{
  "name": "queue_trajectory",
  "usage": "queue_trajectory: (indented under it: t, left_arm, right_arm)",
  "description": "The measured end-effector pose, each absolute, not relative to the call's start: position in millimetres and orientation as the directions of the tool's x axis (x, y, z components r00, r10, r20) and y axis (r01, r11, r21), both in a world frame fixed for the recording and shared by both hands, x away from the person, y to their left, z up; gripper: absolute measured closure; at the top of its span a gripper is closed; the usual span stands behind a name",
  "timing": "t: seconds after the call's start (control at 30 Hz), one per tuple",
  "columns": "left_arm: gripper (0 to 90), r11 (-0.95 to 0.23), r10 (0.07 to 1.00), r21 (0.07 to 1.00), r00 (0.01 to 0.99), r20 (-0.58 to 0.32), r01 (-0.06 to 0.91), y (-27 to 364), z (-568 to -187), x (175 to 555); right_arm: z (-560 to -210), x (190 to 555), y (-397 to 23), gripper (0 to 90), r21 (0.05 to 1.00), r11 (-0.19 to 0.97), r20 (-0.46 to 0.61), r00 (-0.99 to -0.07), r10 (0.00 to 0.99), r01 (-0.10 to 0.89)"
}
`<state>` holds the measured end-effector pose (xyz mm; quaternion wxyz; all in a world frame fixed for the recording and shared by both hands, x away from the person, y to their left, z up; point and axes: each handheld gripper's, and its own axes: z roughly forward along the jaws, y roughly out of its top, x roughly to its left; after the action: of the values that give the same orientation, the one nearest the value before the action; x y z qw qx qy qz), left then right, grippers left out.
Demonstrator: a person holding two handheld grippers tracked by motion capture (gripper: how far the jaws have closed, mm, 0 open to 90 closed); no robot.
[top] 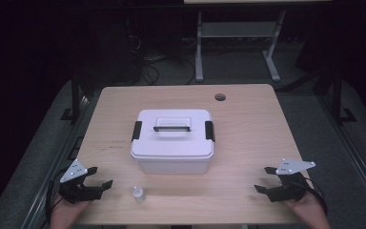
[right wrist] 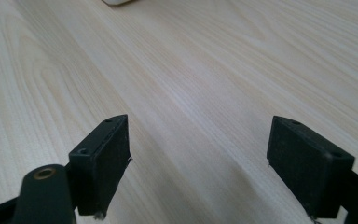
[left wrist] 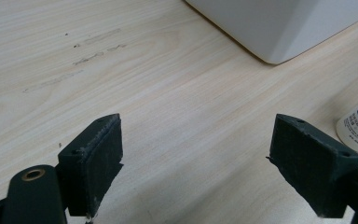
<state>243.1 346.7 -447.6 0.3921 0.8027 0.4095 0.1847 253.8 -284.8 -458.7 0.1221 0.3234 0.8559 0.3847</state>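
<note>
A dim lab workspace.
A wooden table (top: pixel 248 138) stands on grey carpet, cables (top: pixel 147 67) trailing beneath a desk frame (top: pixel 238 43) behind.

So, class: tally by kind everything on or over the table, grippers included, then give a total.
White lidded box: 1
Small bottle: 1
Grippers: 2, the left gripper and the right gripper, both open
Total: 4

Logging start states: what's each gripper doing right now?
Left gripper: open, holding nothing, above the table.
Right gripper: open, holding nothing.
</note>
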Motion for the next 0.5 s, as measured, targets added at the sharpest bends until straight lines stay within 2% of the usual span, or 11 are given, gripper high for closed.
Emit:
queue_trajectory:
  t: [0.17,0.5]
  left_arm:
    - [17.0,-0.379,0.79,0.766,0.613,-0.024,0.519,343.7,-449.7,244.2]
    - [17.0,-0.392,0.769,0.764,0.639,-0.034,0.512,337.7,-450.5,246.2]
  right_arm:
    - [-453.5,257.3,-287.8,20.5,0.749,0.489,0.045,-0.77,0.637,0.448]
    - [-433.9,271.5,-300.3,19.1,0.687,0.577,0.03,-0.81,0.585,0.442]
